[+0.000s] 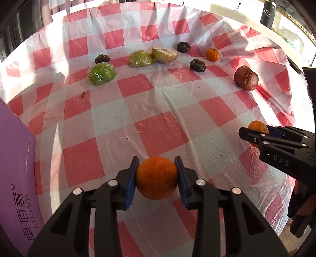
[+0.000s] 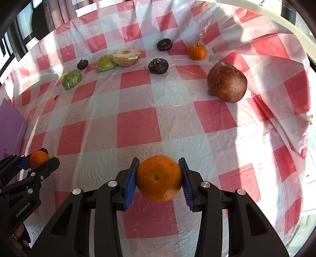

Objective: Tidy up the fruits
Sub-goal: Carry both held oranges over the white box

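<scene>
Left gripper (image 1: 157,178) is sitting closest to the lens, jaws clamping an orange (image 1: 156,177) between the blue pads (image 1: 130,183), fruit appearing to hang clear of the tabletop (image 1: 158,110). Right gripper (image 2: 159,178) is doing the same: jaws squeezing a second orange (image 2: 159,177), pads pressing on both its sides. Each gripper is showing up in the other's view, the right one at the right edge of the left wrist view, the left one at the lower left of the right wrist view.

Left to right across the red-and-white checked cloth (image 2: 138,126):
- purple box (image 1: 15,158) is standing at the left edge, printed lettering running up its side
- green wrapped fruit half (image 1: 101,74) is lying dome up, with a small dark fruit (image 1: 102,58) just behind it
- second green wrapped half (image 1: 141,58) is touching a third wrapped half (image 1: 165,55), which is tilting with its pale cut face showing in the right wrist view
- two more dark wrinkled fruits (image 1: 183,47) (image 1: 197,65) are sitting near each other, apart
- small tangerine (image 1: 212,54) is resting just right of them
- large brown cracked fruit (image 1: 245,78), kind unclear, is sitting near the right fold of the cloth

Dark canister (image 1: 267,13) is standing beyond the cloth, top right.
</scene>
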`<action>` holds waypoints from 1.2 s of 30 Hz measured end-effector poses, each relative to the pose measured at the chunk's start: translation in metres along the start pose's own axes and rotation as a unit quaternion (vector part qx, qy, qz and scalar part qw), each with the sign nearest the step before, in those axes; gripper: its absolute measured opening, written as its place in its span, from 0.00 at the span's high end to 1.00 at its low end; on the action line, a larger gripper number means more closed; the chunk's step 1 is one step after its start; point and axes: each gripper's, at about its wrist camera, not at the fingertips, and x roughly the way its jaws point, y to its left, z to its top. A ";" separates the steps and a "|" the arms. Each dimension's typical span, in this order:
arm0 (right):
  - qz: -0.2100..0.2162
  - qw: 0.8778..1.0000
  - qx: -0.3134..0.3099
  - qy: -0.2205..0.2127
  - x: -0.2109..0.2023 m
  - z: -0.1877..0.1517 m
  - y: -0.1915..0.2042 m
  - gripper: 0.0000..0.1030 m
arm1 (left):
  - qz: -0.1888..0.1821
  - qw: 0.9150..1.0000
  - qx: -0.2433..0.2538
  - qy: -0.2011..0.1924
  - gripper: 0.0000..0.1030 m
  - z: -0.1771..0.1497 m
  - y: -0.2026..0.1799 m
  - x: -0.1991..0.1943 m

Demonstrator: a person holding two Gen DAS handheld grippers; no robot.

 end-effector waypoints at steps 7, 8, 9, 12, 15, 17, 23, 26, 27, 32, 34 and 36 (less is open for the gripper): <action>0.015 1.000 -0.004 0.027 -0.006 -0.007 0.035 0.60 | -0.048 0.999 0.013 -0.010 0.64 -0.002 -0.004 -0.042; 0.016 0.999 -0.008 0.029 -0.008 -0.007 0.041 0.60 | -0.052 0.998 0.011 -0.018 0.64 0.002 0.000 -0.050; 0.019 0.999 -0.010 0.031 -0.009 -0.006 0.046 0.60 | -0.056 0.998 0.004 -0.026 0.64 0.009 0.004 -0.061; 0.031 0.999 -0.012 0.033 -0.013 -0.001 0.064 0.60 | -0.053 0.997 -0.011 -0.052 0.64 0.021 0.022 -0.090; 0.043 0.998 -0.032 0.021 -0.023 0.005 0.090 0.60 | -0.046 0.996 -0.032 -0.070 0.64 0.027 0.053 -0.117; 0.051 0.998 -0.046 0.012 -0.030 0.008 0.108 0.60 | -0.035 0.995 -0.045 -0.082 0.64 0.026 0.069 -0.134; 0.082 0.996 -0.044 -0.014 -0.052 0.020 0.147 0.60 | 0.017 0.992 -0.050 -0.116 0.64 0.015 0.114 -0.178; 0.096 0.994 -0.045 -0.035 -0.067 0.025 0.167 0.60 | 0.044 0.991 -0.051 -0.117 0.64 0.005 0.139 -0.189; 0.102 0.993 -0.045 -0.041 -0.072 0.026 0.173 0.60 | 0.052 0.990 -0.054 -0.115 0.64 0.001 0.146 -0.192; 0.135 0.987 -0.059 -0.072 -0.098 0.031 0.212 0.60 | 0.091 0.988 -0.069 -0.101 0.64 -0.019 0.180 -0.200; 0.150 0.982 -0.072 -0.084 -0.108 0.034 0.231 0.60 | 0.108 0.987 -0.080 -0.088 0.64 -0.027 0.194 -0.201; 0.162 0.978 -0.093 -0.098 -0.119 0.037 0.252 0.60 | 0.122 0.985 -0.097 -0.073 0.64 -0.035 0.210 -0.201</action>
